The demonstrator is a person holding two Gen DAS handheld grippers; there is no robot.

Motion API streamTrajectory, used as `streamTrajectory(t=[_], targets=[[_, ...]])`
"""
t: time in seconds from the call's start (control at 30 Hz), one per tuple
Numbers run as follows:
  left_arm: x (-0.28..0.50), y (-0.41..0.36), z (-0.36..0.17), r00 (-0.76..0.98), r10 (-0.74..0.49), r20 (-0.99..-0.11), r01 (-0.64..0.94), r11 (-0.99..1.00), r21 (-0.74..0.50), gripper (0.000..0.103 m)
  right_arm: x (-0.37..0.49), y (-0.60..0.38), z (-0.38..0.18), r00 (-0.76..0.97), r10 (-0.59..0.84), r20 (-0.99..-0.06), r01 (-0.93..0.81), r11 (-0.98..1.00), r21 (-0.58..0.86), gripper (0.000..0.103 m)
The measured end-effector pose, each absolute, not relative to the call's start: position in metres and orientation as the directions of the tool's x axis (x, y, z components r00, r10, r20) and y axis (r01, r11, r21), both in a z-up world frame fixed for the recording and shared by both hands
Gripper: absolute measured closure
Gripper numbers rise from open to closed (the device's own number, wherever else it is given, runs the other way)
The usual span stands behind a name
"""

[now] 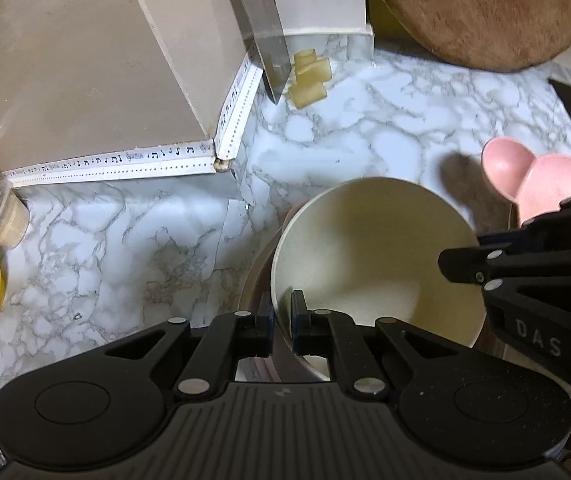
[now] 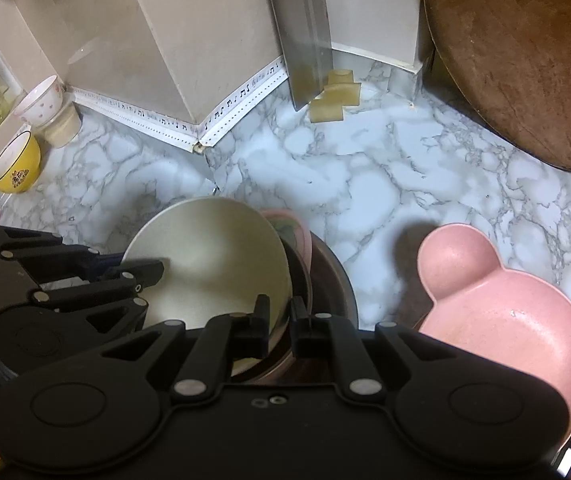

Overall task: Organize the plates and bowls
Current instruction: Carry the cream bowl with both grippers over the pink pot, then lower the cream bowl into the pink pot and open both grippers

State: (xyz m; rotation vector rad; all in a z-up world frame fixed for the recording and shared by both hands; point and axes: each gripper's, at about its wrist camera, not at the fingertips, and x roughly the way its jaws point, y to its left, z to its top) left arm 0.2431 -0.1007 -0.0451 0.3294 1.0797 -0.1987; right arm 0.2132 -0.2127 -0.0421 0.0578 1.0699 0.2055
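Note:
A cream bowl (image 1: 369, 256) is held tilted above a stack of dishes (image 2: 325, 280) on the marble counter. My left gripper (image 1: 281, 316) is shut on the bowl's near-left rim. My right gripper (image 2: 279, 320) is shut on the same cream bowl (image 2: 209, 264) at its right rim; it also shows in the left wrist view (image 1: 481, 276). The left gripper shows in the right wrist view (image 2: 141, 280) at the bowl's left rim. A pink bear-shaped plate (image 2: 501, 320) lies to the right, also visible in the left wrist view (image 1: 545, 184). A pink dish (image 2: 289, 228) peeks from behind the bowl.
A yellow bowl (image 2: 15, 168) and a white patterned cup (image 2: 41, 100) stand at the far left. A cleaver (image 2: 305, 40) leans on the wall beside yellowish blocks (image 2: 335, 96). A round wooden board (image 2: 525, 52) leans at the back right.

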Motion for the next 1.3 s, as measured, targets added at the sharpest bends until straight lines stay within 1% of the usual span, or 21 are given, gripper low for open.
streamTrajectory(t=[0.33,0.47,0.6,0.73,0.87,1.0,1.07,1.13,1.3], targets=[[0.245,-0.105,-0.052,0.454,0.025,-0.89,0.337,0.92,0.198,0.095,0.215,-0.208,-0.047,0.454,0.182,-0.872,-0.155,0.98,0.124,0.091],[0.247,-0.106,-0.056,0.444,0.024,-0.896,0.341,0.92,0.194,0.094,0.216,-0.205,-0.047,0.453,0.177,-0.874,-0.162,0.98,0.115,0.086],[0.249,-0.102,-0.056,0.435,0.004,-0.9,0.337,0.927,0.167,0.094,0.217,-0.205,-0.046,0.448,0.181,-0.876,-0.157,0.98,0.122,0.085],[0.249,-0.099,-0.056,0.437,-0.018,-0.899,0.335,0.931,0.144,0.094,0.216,-0.204,-0.043,0.461,0.182,-0.869,-0.162,0.98,0.119,0.079],[0.25,-0.093,-0.055,0.43,-0.051,-0.901,0.327,0.94,0.102,0.094,0.214,-0.204,-0.041,0.469,0.186,-0.863,-0.158,0.979,0.125,0.069],[0.248,-0.089,-0.054,0.427,-0.078,-0.901,0.331,0.941,0.075,0.091,0.21,-0.205,-0.038,0.483,0.187,-0.855,-0.15,0.98,0.129,0.064],[0.247,-0.087,-0.054,0.426,-0.092,-0.9,0.334,0.941,0.062,0.089,0.208,-0.205,-0.036,0.492,0.186,-0.85,-0.147,0.981,0.129,0.061],[0.246,-0.085,-0.053,0.426,-0.096,-0.9,0.327,0.943,0.054,0.084,0.206,-0.206,-0.034,0.499,0.182,-0.847,-0.14,0.982,0.129,0.057],[0.242,-0.077,-0.047,0.435,-0.123,-0.892,0.329,0.944,0.03,0.081,0.2,-0.207,-0.029,0.515,0.18,-0.838,-0.122,0.983,0.136,0.047]])
